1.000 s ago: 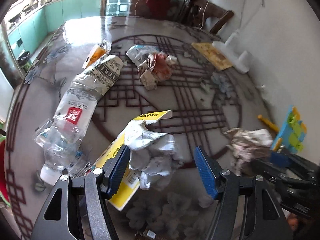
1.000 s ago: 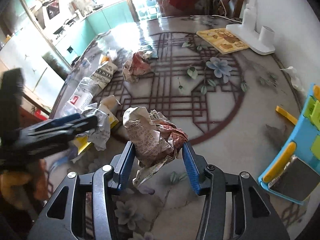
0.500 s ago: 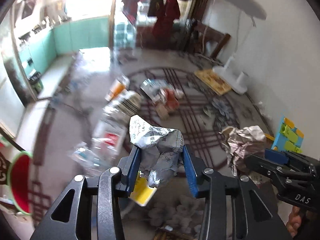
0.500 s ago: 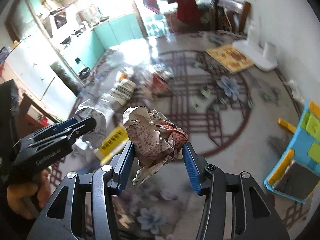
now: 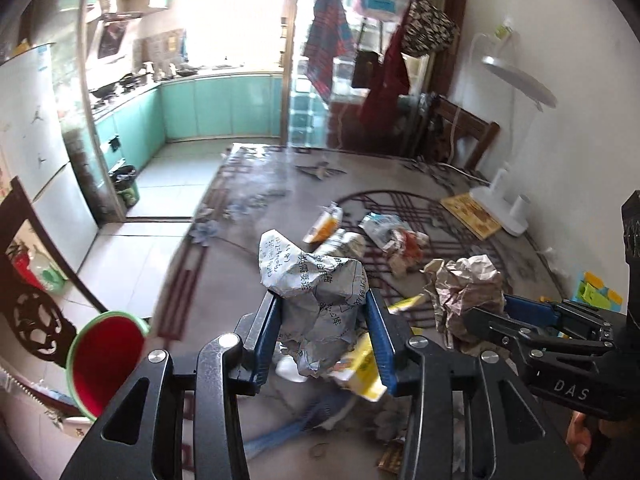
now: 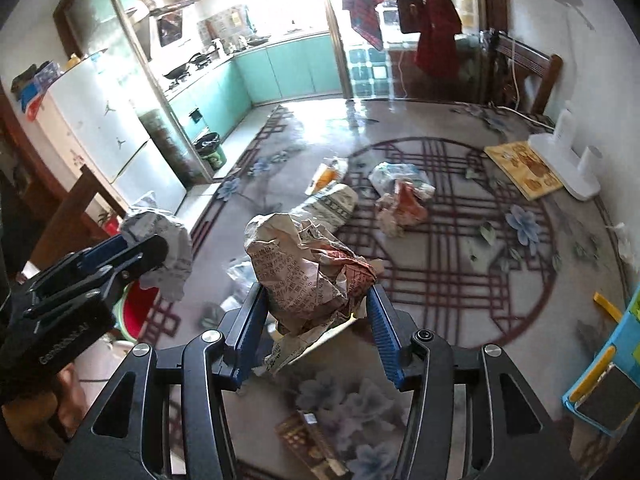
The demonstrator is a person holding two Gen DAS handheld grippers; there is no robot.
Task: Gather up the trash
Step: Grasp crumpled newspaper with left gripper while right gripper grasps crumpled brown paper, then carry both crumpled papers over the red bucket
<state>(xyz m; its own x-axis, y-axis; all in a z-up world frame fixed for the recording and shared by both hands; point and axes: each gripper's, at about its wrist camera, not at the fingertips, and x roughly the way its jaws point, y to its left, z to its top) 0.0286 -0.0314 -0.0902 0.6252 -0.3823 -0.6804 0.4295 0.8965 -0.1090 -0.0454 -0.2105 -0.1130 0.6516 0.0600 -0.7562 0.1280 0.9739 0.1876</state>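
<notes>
My left gripper (image 5: 322, 304) is shut on a grey-white crumpled paper wad (image 5: 312, 280) with printed characters, held up above the table. My right gripper (image 6: 314, 300) is shut on a brownish crumpled newspaper ball (image 6: 304, 264), also off the table. Each gripper shows in the other's view: the right gripper (image 5: 500, 316) at the right, the left gripper (image 6: 132, 248) at the left. A red bin with a green rim (image 5: 104, 360) stands low beside the table's left edge. Still on the table lie a crushed plastic bottle (image 6: 336, 200), an orange wrapper (image 6: 328, 172), crumpled wrappers (image 6: 400, 196) and a yellow card (image 5: 360, 364).
The patterned round table (image 6: 500, 280) carries a white lamp base (image 6: 568, 164), a yellow mat (image 6: 524, 168), a blue toy block set (image 6: 612, 380) at its right edge and a small brown packet (image 6: 308, 436) near me. A dark wooden chair (image 5: 28, 280) stands left of the bin.
My left gripper closed on the grey paper wad and lifted it off the yellow card. Both grippers rose and tilted up with their wads, bringing the kitchen and red bin into view.
</notes>
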